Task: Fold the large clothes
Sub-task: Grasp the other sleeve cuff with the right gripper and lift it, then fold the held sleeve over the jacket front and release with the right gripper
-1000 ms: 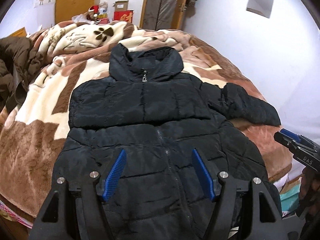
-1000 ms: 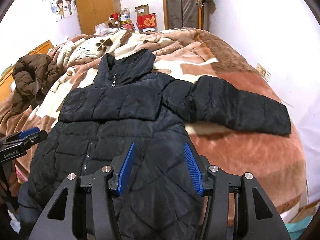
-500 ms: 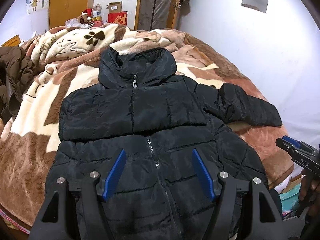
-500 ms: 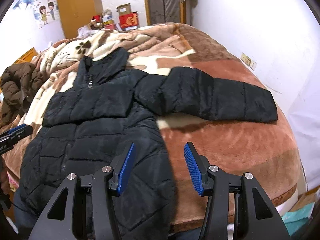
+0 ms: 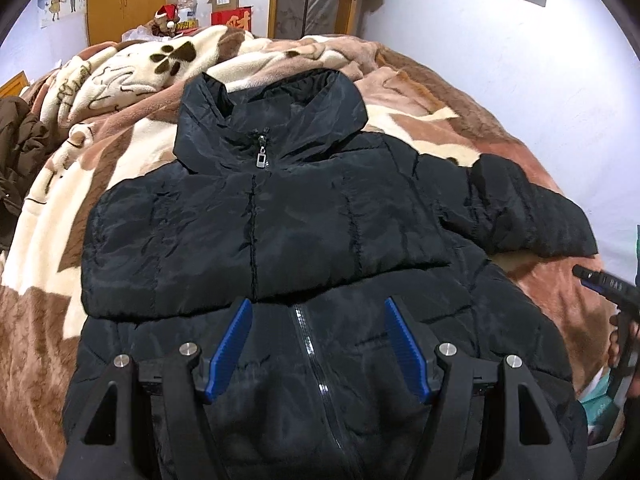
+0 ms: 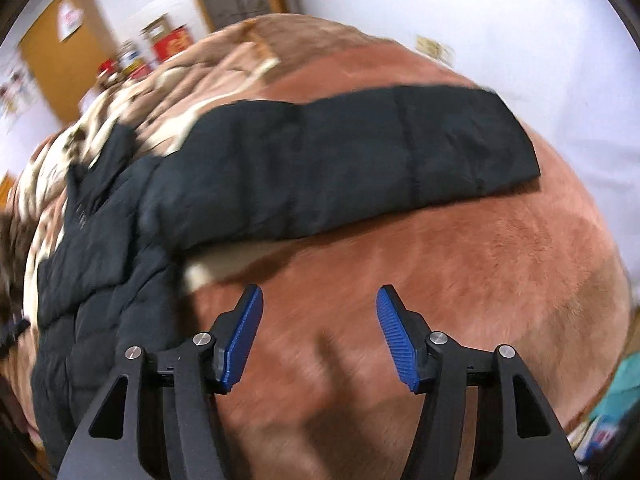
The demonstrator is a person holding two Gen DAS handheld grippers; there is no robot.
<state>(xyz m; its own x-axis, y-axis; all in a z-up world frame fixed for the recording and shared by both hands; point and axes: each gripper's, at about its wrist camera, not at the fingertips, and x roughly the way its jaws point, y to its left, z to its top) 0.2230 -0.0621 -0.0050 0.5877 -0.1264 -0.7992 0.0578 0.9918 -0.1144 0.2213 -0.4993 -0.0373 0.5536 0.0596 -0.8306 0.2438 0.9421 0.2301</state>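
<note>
Black quilted puffer jacket (image 5: 280, 232) lies front-up on the bed, centre of the left wrist frame. Shell is slick and slightly shiny, stitched into puffy panels. Collar stands up at upper centre; metal zipper pull (image 5: 261, 159) hangs just below it. One sleeve is folded across the chest as a wide flat band. The other sleeve (image 6: 360, 156) lies stretched out flat toward the upper right of the right wrist frame, a long rectangle with a squared cuff.

Bed covered by plush fleece blanket (image 5: 120, 92), brown and cream patches with paw prints; plain reddish-brown pile in the right wrist frame, which is motion-blurred.

Left claw (image 5: 318, 346): blue ribbed pads spread wide, empty, above the jacket's lower front over the zipper line.

Right claw (image 6: 319, 338): pads spread wide, empty, over bare blanket, below the outstretched sleeve.

Brown garment (image 5: 20, 148) bunched at left edge.
</note>
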